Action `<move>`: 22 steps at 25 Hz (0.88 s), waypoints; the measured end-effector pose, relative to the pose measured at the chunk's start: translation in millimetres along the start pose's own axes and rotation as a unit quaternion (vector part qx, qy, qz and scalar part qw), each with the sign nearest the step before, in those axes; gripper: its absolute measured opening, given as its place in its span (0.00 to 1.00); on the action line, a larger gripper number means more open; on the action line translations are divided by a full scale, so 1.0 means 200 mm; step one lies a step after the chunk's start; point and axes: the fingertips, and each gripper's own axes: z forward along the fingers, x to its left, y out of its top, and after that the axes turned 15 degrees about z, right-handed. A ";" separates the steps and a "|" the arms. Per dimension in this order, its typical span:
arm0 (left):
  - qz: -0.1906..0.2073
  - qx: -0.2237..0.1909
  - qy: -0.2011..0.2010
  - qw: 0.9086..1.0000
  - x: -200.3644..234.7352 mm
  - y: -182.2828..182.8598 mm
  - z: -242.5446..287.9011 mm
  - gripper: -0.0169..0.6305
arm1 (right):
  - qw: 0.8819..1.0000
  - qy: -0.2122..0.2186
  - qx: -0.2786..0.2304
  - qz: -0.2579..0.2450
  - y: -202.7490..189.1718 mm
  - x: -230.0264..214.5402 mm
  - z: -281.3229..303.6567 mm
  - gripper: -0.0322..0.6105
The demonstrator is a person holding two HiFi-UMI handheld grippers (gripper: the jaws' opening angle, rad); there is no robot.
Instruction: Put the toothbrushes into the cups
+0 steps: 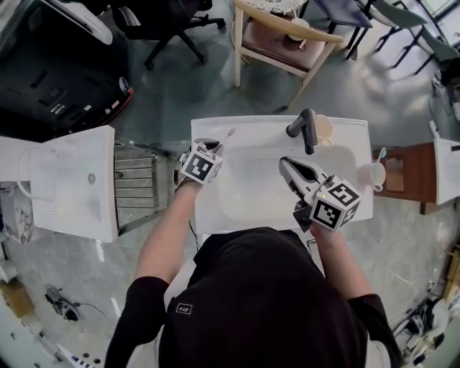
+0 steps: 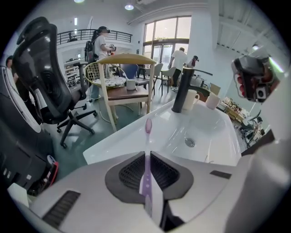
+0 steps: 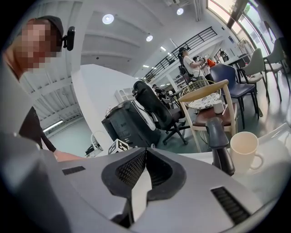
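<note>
A purple toothbrush [image 2: 147,136] is clamped between the pads of my left gripper [image 2: 148,157], its bristle head [image 1: 230,133] sticking out over the back left rim of the white sink [image 1: 248,215]. In the head view, my left gripper [image 1: 214,147] sits at the sink's left edge. A cream cup [image 1: 324,128] stands behind the black faucet [image 1: 305,129]. A second cup [image 1: 372,175] on the sink's right rim holds a teal-tipped toothbrush [image 1: 382,153]. My right gripper [image 1: 286,164] hovers over the basin, shut and empty [image 3: 144,154], pointing at the faucet [image 3: 219,145] and cream cup [image 3: 243,150].
A wooden chair [image 1: 284,43] stands behind the sink, with a black office chair [image 1: 169,18] to its left. A white cabinet [image 1: 65,183] is at the left and a brown side table [image 1: 406,176] at the right. People stand far off in the room.
</note>
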 end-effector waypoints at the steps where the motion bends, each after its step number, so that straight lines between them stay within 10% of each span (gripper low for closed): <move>1: -0.006 -0.009 0.004 1.000 -0.01 0.00 -0.03 0.10 | 1.000 0.000 -0.001 -0.001 -0.01 0.02 0.00 0.09; 22: -0.086 -0.214 0.076 0.970 -0.19 0.39 -0.80 0.10 | 0.994 0.023 -0.079 -0.076 0.23 0.25 -0.29 0.09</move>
